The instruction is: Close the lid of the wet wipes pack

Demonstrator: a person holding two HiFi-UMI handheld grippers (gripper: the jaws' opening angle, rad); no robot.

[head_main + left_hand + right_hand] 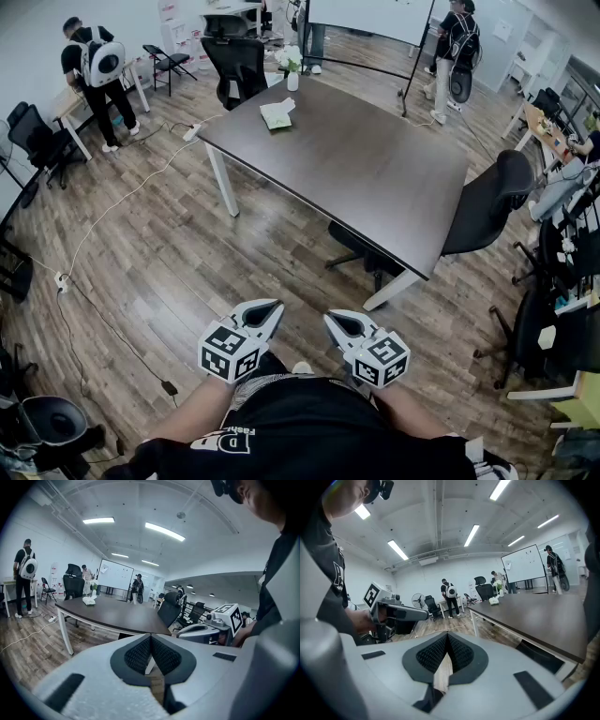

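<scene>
Well back from the table stands the person with the tongs. In the head view, both sets are held low in front of the body, over the wooden floor (pixel 159 272). The left tongs (pixel 270 309) and right tongs (pixel 334 321) sit side by side, tips angled towards each other but apart. The wet wipes pack (pixel 277 114) lies far from them, near the far left corner of the dark tabletop (pixel 356 169). A small vase (pixel 292 75) with white flowers stands just beyond it at the far edge. A black office chair (pixel 487 202) is tucked against the right edge.

Looking along the left tongs (pixel 151 640), their ribbed black pads are pressed together with nothing between them. The tabletop (pixel 117 613) stretches away ahead, and the wet wipes pack (pixel 88 601) is a small pale shape at its far end. The right tongs (pixel 199 629) show to one side, level with this pair.

Looking along the right tongs (pixel 447 639), the pads meet at the tip and pinch nothing. The tabletop (pixel 534 611) runs off to the right, with the wet wipes pack (pixel 493 601) at its far end. From here the pack is too small to show how its lid sits. The left tongs (pixel 401 613) hang nearby.
</scene>
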